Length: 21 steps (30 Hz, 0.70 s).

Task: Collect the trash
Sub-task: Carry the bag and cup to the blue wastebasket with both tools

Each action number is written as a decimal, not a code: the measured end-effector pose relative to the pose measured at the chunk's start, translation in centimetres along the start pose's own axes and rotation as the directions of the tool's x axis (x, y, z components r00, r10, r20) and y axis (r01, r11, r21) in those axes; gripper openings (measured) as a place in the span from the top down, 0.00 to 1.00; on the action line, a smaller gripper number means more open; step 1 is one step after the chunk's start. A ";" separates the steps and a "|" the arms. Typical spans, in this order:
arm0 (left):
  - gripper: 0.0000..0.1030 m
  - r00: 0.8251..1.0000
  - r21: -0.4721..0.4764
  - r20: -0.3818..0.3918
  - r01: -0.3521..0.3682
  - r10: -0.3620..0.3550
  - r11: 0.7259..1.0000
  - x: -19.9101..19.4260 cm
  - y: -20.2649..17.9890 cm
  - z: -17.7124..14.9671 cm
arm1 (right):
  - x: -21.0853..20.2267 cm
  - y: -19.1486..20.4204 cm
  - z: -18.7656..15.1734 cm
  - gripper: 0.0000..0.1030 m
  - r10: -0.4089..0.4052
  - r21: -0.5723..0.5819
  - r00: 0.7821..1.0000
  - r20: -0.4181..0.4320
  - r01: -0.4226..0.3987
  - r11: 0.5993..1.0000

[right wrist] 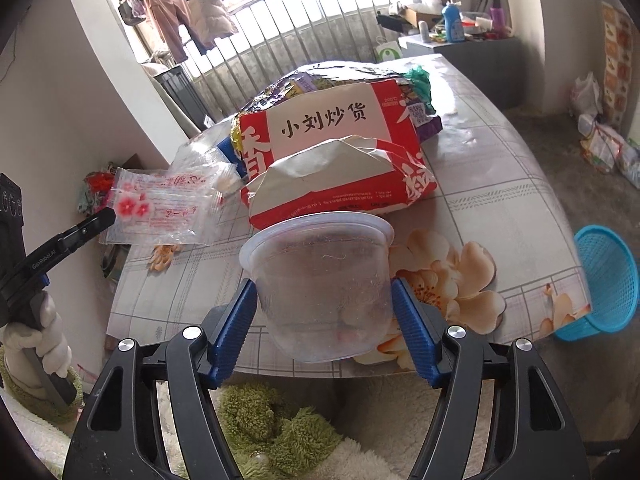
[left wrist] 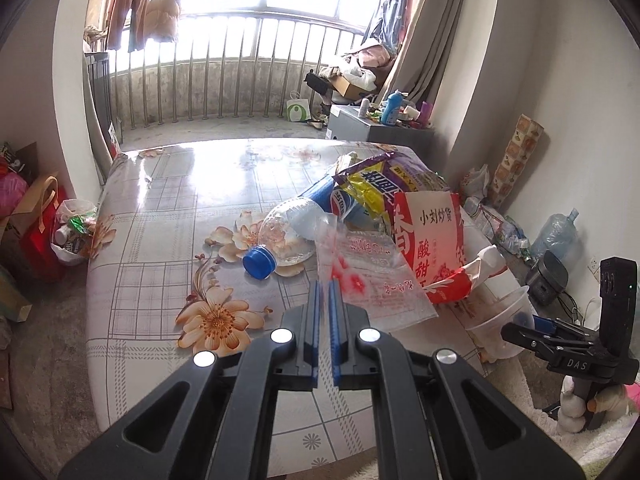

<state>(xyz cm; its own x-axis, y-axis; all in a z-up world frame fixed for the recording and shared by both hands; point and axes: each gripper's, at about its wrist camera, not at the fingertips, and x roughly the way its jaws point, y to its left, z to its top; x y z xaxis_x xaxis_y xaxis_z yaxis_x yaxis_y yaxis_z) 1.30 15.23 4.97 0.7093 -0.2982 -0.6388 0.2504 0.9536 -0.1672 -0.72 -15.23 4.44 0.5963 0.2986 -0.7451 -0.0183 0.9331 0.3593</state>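
Left gripper [left wrist: 324,286] pinches the clear flower-print bag [left wrist: 372,276] by its corner. Right gripper [right wrist: 324,300] clamps a translucent plastic cup [right wrist: 320,288], jaws wide.

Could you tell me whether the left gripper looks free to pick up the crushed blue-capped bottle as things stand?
Probably not yet: the left gripper is shut on a clear plastic bag, so its jaws are occupied. The bottle itself lies uncovered on the table just beyond the fingertips, cap end open to approach.

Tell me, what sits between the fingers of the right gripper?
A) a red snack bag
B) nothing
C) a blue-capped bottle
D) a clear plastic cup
D: in the right wrist view the clear plastic cup sits between the right gripper's blue pads, which press its sides.
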 end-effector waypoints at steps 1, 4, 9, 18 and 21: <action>0.96 1.000 0.006 0.014 -0.007 0.007 1.000 -0.5 -0.1 0.4 | -0.3 -0.2 0.0 0.37 -0.003 0.005 1.000 0.008 0.003 1.000; 0.96 0.998 0.023 0.059 -0.017 0.016 1.000 -1.9 -0.3 1.9 | -1.6 -0.8 -0.1 0.37 -0.016 0.025 0.999 0.043 0.015 1.000; 0.96 0.991 0.056 0.132 0.017 -0.024 0.998 -3.3 -1.6 4.9 | -4.5 -2.5 -0.1 0.37 -0.045 0.083 0.991 0.123 0.035 0.996; 0.96 0.944 0.196 0.199 0.226 -0.264 0.954 -2.0 -10.7 9.4 | -10.0 -7.7 0.6 0.37 -0.152 0.206 0.942 0.299 0.092 0.974; 0.96 0.924 0.255 0.136 0.317 -0.358 0.914 0.4 -15.5 10.7 | -11.5 -10.1 0.7 0.37 -0.203 0.262 0.921 0.333 0.117 0.958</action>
<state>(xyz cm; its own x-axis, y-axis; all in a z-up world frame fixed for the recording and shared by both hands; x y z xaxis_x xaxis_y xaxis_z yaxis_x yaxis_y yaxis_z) 4.79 -0.08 15.32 0.6552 -0.6223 -0.4283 0.6210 0.7665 -0.1638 -6.77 -28.24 9.77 0.8199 0.0190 -0.5722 0.2618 0.8764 0.4043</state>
